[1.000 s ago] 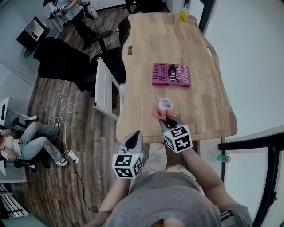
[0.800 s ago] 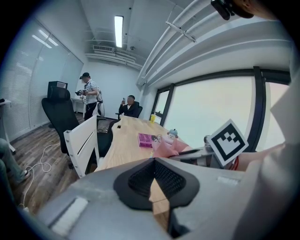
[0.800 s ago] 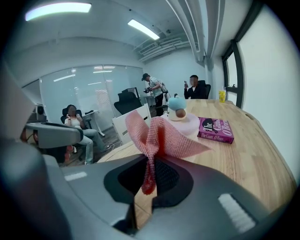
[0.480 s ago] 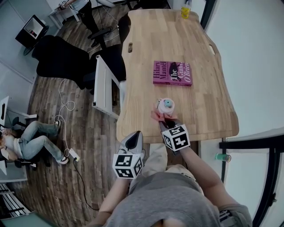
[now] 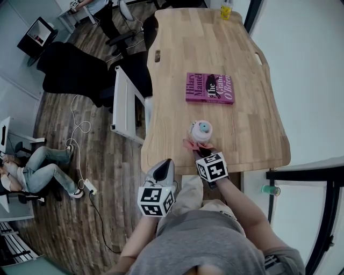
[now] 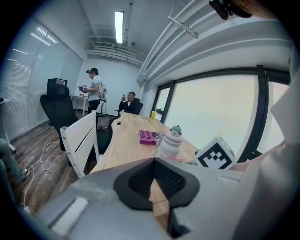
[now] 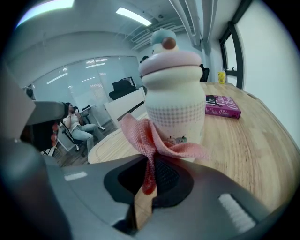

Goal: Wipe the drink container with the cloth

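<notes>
The drink container (image 5: pixel 202 131) is a pale cup with a pink domed lid and a blue knob, upright near the table's front edge. It fills the right gripper view (image 7: pixel 174 93) and shows small in the left gripper view (image 6: pixel 169 141). A pink cloth (image 7: pixel 152 140) is pinched in my right gripper (image 7: pixel 147 185), which is shut on it, and the cloth lies against the cup's lower near side (image 5: pixel 192 144). My left gripper (image 5: pixel 161 172) hangs off the table's front edge, left of the cup, shut on nothing, as the left gripper view (image 6: pixel 152 180) shows.
A magenta book (image 5: pixel 209 88) lies beyond the cup on the wooden table (image 5: pixel 247 129). A yellow cup (image 5: pixel 226 11) stands at the far end. A white chair (image 5: pixel 126 105) and black office chairs (image 5: pixel 75 67) stand left of the table. One person sits on the floor (image 5: pixel 32 174); others are far off.
My right gripper has stayed at the cup's near side with the cloth; cup and gripper have shifted only slightly in the view. The left gripper has not moved.
</notes>
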`<state>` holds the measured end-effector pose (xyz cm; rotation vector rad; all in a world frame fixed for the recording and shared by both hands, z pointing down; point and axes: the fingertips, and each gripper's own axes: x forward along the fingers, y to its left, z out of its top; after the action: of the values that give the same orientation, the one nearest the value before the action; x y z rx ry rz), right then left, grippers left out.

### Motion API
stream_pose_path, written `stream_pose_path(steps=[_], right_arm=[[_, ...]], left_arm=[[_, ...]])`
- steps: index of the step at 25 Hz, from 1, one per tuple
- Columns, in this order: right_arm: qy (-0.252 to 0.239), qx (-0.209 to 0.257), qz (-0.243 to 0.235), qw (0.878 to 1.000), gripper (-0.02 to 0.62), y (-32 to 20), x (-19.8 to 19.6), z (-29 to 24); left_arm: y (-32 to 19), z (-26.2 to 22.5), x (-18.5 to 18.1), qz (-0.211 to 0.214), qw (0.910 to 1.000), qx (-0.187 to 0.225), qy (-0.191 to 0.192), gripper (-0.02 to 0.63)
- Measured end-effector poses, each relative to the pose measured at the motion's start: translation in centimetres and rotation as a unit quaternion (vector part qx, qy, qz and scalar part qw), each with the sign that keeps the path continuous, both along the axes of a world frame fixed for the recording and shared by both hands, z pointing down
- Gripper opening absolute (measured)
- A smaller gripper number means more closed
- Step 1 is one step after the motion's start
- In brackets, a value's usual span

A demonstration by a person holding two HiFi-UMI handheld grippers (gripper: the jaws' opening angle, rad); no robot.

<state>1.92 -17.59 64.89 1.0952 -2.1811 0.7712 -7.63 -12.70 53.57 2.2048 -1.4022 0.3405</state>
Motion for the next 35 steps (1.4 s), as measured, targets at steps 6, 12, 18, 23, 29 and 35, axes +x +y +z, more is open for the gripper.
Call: stream_pose_path(steps=[6,12,18,23,29,35], right_arm=[[0.014,-0.022,0.001,1.000,0.025,0.2,0.2,2.2],[0.022,-0.034,0.003,0.999,0.026,0.2,0.4,3.5],[0.025,-0.033,0.004,0.999,0.026,0.4,0.3,3.3],[0.029,-0.020,-0.001,0.999,0.026,2.1,0.3,2.2],[0.010,0.010,0.010,1.000,0.026,4.6,1.0,-0.9],[-0.025,0.036,0.026,0.999,0.026,7.6,1.6,-4.5]], left_arm=[[-0.2,0.2,0.2,0.002,1.0000,-0.004,-0.001,0.003],[-0.3,0.3,0.3,0.004,1.0000,-0.003,-0.001,0.003],[-0.3,0.0,0.3,0.007,1.0000,0.004,-0.001,0.003],[0.5,-0.8,0.2,0.006,0.9999,0.013,0.000,0.003],[2.2,-1.8,0.1,0.008,0.9996,0.026,0.000,0.003],[4.7,-2.6,0.6,0.016,0.9993,0.035,0.001,0.003]])
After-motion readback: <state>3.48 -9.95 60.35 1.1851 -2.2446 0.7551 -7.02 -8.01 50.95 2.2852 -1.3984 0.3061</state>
